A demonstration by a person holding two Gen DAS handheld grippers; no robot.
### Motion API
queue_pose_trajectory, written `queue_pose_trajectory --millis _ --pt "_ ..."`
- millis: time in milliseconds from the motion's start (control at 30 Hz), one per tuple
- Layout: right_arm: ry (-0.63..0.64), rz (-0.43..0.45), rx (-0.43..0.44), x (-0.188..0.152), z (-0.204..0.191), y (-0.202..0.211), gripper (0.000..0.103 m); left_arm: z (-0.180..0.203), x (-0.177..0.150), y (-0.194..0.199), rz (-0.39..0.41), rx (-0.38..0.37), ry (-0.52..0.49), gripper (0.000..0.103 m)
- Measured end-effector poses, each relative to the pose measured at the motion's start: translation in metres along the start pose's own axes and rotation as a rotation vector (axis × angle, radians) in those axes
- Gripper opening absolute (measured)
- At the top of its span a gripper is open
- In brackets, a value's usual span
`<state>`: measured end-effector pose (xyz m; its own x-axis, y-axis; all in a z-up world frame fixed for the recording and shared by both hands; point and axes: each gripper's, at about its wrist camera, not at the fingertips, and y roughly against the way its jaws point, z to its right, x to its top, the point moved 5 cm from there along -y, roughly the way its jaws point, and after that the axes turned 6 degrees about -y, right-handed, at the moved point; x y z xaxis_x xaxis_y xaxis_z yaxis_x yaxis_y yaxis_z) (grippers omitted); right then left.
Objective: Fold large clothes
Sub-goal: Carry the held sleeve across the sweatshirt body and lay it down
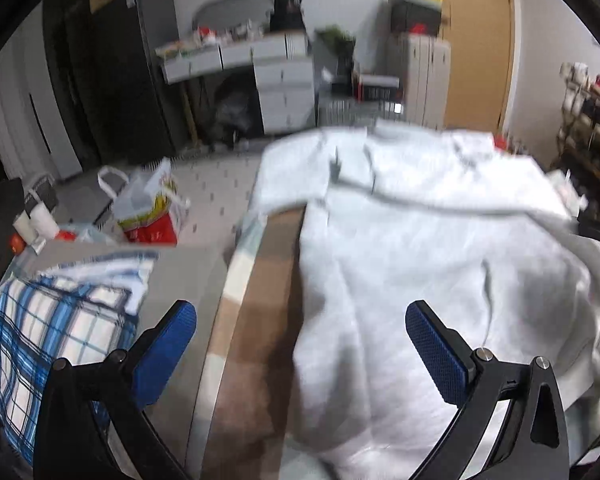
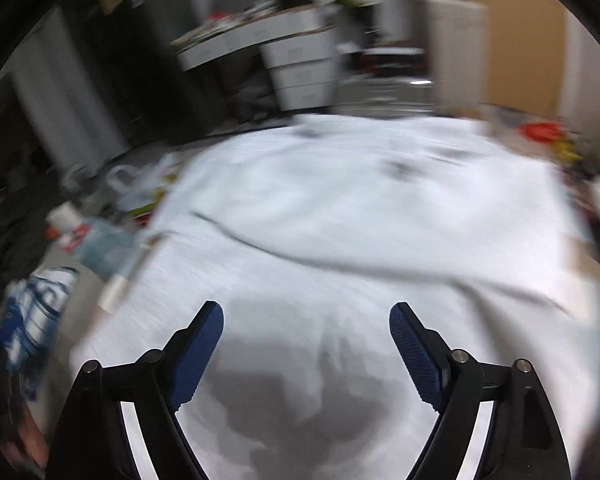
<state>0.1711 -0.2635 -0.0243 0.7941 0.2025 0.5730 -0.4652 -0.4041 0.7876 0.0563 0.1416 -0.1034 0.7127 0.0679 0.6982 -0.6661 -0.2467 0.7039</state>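
Two hand-held grippers over a big white top

The left hand-held gripper [image 1: 300,320] and right hand-held gripper [image 2: 306,320] both gape wide, holding nothing. The white top [image 1: 420,248] lies spread underneath; a blue checked cloth [image 1: 60,320] sits beside it.

The right wrist view is smeared all over — the white garment [image 2: 340,220] keeps only vague folds, and the dark marks near its far edge cannot be read. The plaid cloth [image 2: 32,320] at the left is a blue-white blur. In the left wrist view the garment covers most of the brown tabletop [image 1: 260,300] and runs off the bottom edge.
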Motion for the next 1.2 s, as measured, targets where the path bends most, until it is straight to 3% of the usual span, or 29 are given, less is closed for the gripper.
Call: queue_pose_trajectory --millis 133,267,467,633,767,867,933,967,1033,1067,1100,1133,1200 --pt "-0.077 0.01 -0.115 -0.055 0.062 0.051 0.086 0.001 -0.024 -0.01 -0.111 -0.064 0.015 0.102" --pt "-0.139 0.004 -0.125 -0.095 0.1 0.072 0.086 0.011 -0.044 -0.02 -0.209 -0.145 0.018 0.102" --pt "-0.218 0.049 -0.094 -0.113 0.114 0.087 0.086 0.011 -0.06 -0.02 -0.293 -0.264 0.143 0.102" --pt "-0.288 0.125 -0.146 -0.125 0.126 0.108 0.086 0.016 -0.067 -0.027 -0.355 -0.387 0.216 0.102" --pt "-0.36 0.048 -0.17 -0.134 0.147 0.095 0.086 0.03 -0.068 -0.029 -0.388 -0.529 0.243 0.102" --pt "-0.424 -0.011 -0.105 -0.14 0.156 0.083 0.084 0.043 -0.067 -0.027 -0.393 -0.619 0.237 0.101" --pt "-0.449 -0.011 -0.056 -0.142 0.157 0.081 0.072 0.051 -0.067 -0.023 -0.381 -0.619 0.196 0.1" --pt "-0.443 -0.02 -0.029 -0.14 0.154 0.079 0.063 0.053 -0.066 -0.023 -0.376 -0.617 0.178 0.094" --pt "-0.428 -0.041 0.009 -0.14 0.148 0.072 0.047 0.052 -0.063 -0.023 -0.373 -0.631 0.175 0.073" --pt "-0.418 -0.056 0.021 -0.14 0.144 0.068 0.034 0.053 -0.065 -0.023 -0.386 -0.66 0.192 0.049" --pt "-0.403 -0.065 0.025 -0.14 0.14 0.066 0.025 0.054 -0.063 -0.029 -0.402 -0.691 0.21 0.04" --pt "-0.386 -0.064 0.024 -0.139 0.136 0.066 0.022 0.052 -0.065 -0.031 -0.415 -0.721 0.23 0.038" --pt "-0.334 -0.041 0.017 -0.137 0.127 0.073 0.008 0.053 -0.064 -0.028 -0.395 -0.706 0.215 0.034"
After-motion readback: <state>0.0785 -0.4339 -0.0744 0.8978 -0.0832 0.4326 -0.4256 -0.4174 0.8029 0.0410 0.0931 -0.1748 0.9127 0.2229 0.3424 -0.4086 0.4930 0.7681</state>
